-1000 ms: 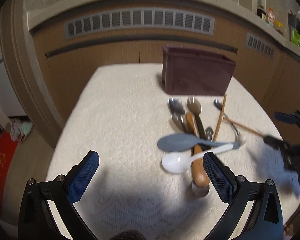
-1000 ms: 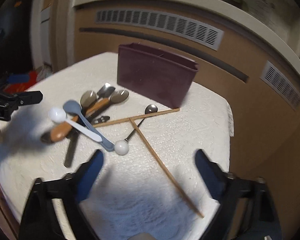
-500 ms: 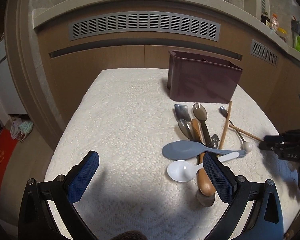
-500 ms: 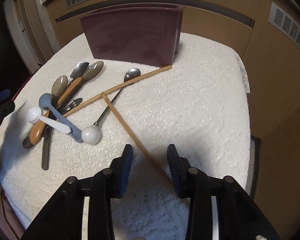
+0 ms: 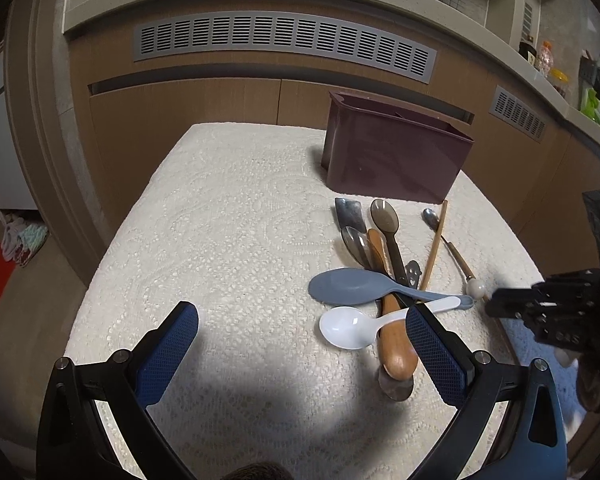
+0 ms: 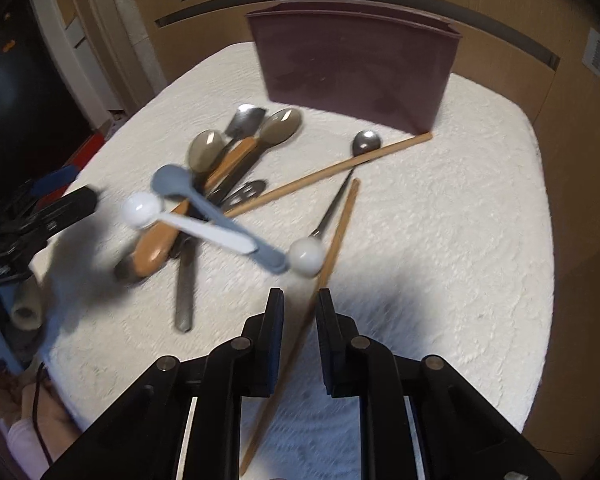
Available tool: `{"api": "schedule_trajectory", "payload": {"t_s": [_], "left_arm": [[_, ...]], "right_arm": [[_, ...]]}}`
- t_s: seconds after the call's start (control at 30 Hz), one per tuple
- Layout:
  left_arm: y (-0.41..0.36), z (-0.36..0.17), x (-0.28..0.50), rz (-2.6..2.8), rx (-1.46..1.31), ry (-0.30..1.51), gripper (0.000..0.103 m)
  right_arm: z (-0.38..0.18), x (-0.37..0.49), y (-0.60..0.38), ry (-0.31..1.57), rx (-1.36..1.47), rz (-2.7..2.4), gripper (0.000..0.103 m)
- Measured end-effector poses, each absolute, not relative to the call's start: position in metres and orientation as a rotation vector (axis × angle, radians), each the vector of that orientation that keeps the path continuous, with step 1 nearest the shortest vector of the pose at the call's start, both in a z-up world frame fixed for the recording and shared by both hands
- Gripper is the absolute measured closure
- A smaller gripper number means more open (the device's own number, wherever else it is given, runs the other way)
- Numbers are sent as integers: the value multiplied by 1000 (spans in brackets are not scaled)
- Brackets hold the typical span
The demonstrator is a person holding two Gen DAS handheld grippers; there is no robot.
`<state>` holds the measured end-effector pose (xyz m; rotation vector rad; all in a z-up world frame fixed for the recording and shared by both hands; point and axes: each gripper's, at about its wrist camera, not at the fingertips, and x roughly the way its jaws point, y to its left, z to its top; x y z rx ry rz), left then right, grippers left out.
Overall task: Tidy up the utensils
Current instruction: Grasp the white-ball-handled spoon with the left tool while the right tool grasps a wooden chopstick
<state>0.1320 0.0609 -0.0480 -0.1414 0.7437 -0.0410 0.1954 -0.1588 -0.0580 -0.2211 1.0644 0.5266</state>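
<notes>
A maroon bin (image 5: 396, 160) (image 6: 352, 60) stands at the far side of the white lace cloth (image 5: 228, 220). In front of it lies a pile of utensils: a grey spoon (image 5: 348, 286), a white spoon (image 5: 348, 326), a wooden-handled utensil (image 5: 396, 344), metal spoons and a ball-ended spoon (image 6: 306, 256). Two wooden chopsticks lie crossed beside them. My right gripper (image 6: 300, 308) (image 5: 496, 306) straddles the nearer chopstick (image 6: 336, 232). Its jaws are closing, with a small gap still on each side of the stick. My left gripper (image 5: 300, 340) is open above bare cloth near the front edge.
Wooden cabinet fronts with a grey vent grille (image 5: 284, 42) run behind the table. The far chopstick (image 6: 328, 170) reaches the bin's corner. Bare cloth spreads on the left half (image 5: 204, 248) and on the right (image 6: 452, 220). Bundled cloth (image 5: 22, 240) lies on the floor at left.
The right gripper's jaws narrowed from wide apart to a small gap. It tipped downward and sank over the near chopstick. The left gripper stayed put and open.
</notes>
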Motion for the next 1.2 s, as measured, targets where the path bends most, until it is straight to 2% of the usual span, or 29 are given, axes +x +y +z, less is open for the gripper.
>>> {"api": "schedule_trajectory", "payload": {"t_s": [0.13,0.2,0.27,0.67,0.77,0.87,0.93,1.0,1.07,1.17,1.2], "left_arm": [[60,-47,131,-60,-139,750,0],[56,-47,132,-68,-131,753,0],[49,-46,134,-77,-115,752,0],[-58,-37,158,-204,54,741,3],[-74,-36,171,-244,30,767,26],[-93,-42,179,-279,67,800,36],[-105,-48,180,-276,109,814,47],[-111,-55,186,-251,129,837,59],[-113,-61,193,-248,112,867,61],[-122,-69,195,-264,146,879,61],[-127,-72,194,-273,166,878,64]], "right_arm": [[-65,206,-157,1069,-224,486,88],[-64,203,-157,1050,-245,479,94],[-62,199,-161,1038,-234,466,94],[-63,186,-245,996,47,361,96],[-61,175,-255,946,61,359,94],[-54,165,-261,889,69,338,81],[-48,158,-267,844,61,300,69],[-44,153,-271,804,39,252,69],[-43,151,-274,789,32,235,66],[-43,150,-279,783,37,219,54],[-43,150,-279,781,34,210,49]]}}
